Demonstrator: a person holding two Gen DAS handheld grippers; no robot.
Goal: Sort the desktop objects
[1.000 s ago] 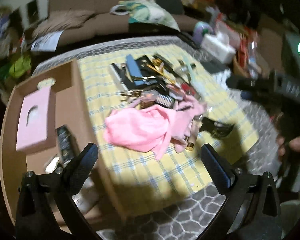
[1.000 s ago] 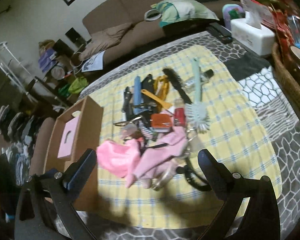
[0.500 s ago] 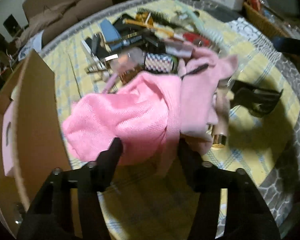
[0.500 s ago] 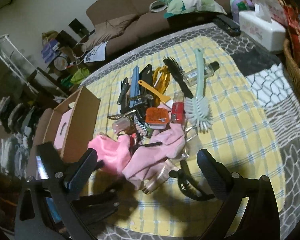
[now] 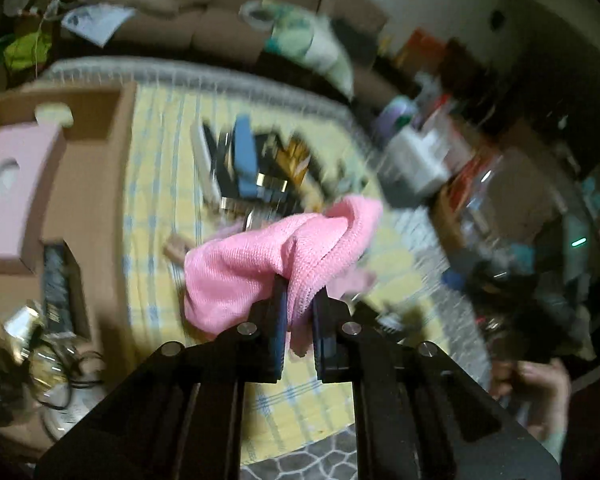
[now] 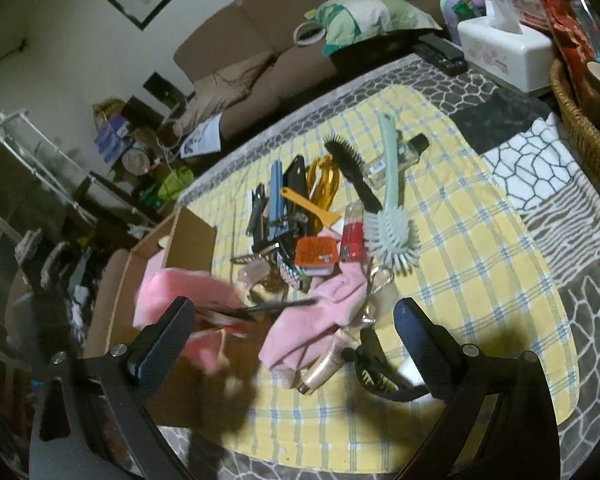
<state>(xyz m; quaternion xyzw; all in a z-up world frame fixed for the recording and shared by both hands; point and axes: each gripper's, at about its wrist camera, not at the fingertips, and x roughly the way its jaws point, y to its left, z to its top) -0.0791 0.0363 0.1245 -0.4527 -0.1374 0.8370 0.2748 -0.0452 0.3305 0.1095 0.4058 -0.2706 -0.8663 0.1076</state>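
Much of the left wrist view is smeared by motion blur, so the pile behind the pink cloth [image 5: 268,264] reads only as dark and blue streaks, and the cloth hides what lies under it. The cardboard box [image 5: 88,168] is cut off at the left edge. No label or writing is sharp enough to read in either view; the red tube [image 6: 351,236] and orange packet [image 6: 316,254] show print that stays illegible.

The left gripper [image 5: 300,312] is clenched on a fold of the pink cloth, a knitted-looking fabric, bunched and lifted above the yellow checked mat [image 5: 160,200], just beside the box. The right gripper [image 6: 292,328] is spread wide and holds nothing, above a second pink cloth [image 6: 320,312] that lies on the mat against the clutter, near the mint dish brush [image 6: 392,208] and black hairbrush [image 6: 352,172]
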